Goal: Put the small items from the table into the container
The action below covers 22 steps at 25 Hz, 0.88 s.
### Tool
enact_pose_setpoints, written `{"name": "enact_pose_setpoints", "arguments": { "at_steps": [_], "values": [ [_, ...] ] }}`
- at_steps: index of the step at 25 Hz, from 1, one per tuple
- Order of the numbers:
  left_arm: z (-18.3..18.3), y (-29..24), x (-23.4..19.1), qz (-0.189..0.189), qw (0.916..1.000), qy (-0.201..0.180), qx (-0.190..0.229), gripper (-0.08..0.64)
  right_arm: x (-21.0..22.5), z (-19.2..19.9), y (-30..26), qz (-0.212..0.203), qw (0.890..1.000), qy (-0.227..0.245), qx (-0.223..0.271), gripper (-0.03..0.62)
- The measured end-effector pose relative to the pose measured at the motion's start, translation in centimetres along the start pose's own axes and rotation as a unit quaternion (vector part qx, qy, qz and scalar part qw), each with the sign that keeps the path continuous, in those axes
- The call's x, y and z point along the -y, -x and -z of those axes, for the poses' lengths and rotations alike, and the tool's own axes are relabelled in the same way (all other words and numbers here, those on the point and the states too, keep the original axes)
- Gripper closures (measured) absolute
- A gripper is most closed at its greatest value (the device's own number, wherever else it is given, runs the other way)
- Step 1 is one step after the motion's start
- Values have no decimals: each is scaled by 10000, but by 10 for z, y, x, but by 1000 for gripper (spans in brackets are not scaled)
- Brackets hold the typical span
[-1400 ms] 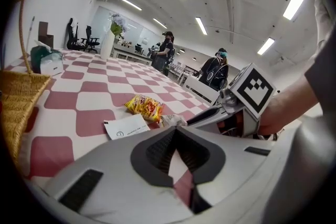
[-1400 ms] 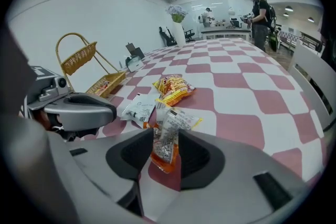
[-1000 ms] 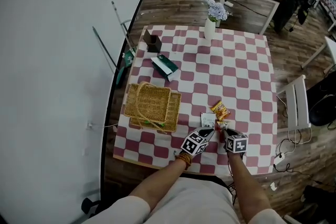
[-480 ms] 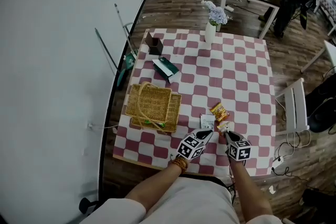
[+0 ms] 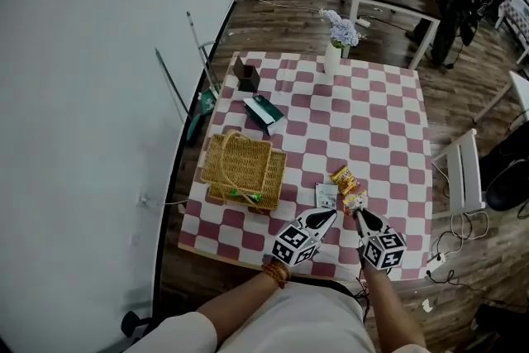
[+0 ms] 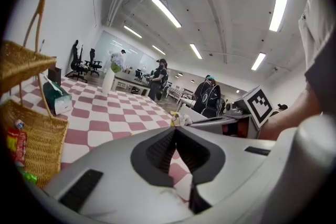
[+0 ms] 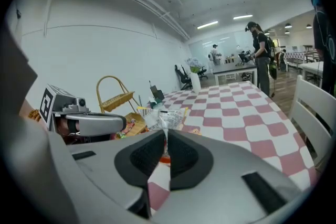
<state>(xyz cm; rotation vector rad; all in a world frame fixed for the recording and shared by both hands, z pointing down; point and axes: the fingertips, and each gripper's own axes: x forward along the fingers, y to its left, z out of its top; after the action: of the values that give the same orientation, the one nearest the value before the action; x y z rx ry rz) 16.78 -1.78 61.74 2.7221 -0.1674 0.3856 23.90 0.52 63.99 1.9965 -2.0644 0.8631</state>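
My right gripper [image 5: 360, 213] hangs over the table's near edge. Its jaws are closing on the thin edge of a small crinkled snack packet [image 7: 164, 117], which sticks up between the pads. That packet [image 5: 355, 201] shows at the gripper's tip in the head view. My left gripper [image 5: 331, 214] is beside it, jaws shut [image 6: 176, 129] with nothing seen between them. An orange snack packet [image 5: 345, 177] and a white packet [image 5: 326, 194] lie on the checked cloth just beyond the grippers. The wicker basket [image 5: 245, 164] stands to the left, with a few small items in it.
A green box [image 5: 264, 110], a dark box [image 5: 245, 74] and a white vase of flowers [image 5: 332, 54] stand further back on the table [image 5: 388, 136]. A white chair [image 5: 464, 169] is at the right. People stand at a desk beyond.
Both grippers have risen from the table towards the camera. The small packet has come up with the right gripper. The other two packets lie where they were.
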Motion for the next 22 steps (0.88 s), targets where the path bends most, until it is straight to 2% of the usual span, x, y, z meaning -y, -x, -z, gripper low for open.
{"name": "enact_pose_setpoints", "arguments": {
  "at_steps": [4,8,13,22],
  "values": [
    [-39,23,10,-73,9989,-124,437,548,-20,-38,24,-73,9983,244,519,552],
    [-71,49,22,-190,9952,-716,640,548,-41,-68,47,-221,9948,339,936,552],
    [-105,80,45,-154,9890,-1138,929,548,-79,-98,75,-455,9879,595,1358,552],
    [-162,119,96,-97,9795,-1260,1570,548,-131,-152,124,-636,9700,1164,2040,552]
  ]
}}
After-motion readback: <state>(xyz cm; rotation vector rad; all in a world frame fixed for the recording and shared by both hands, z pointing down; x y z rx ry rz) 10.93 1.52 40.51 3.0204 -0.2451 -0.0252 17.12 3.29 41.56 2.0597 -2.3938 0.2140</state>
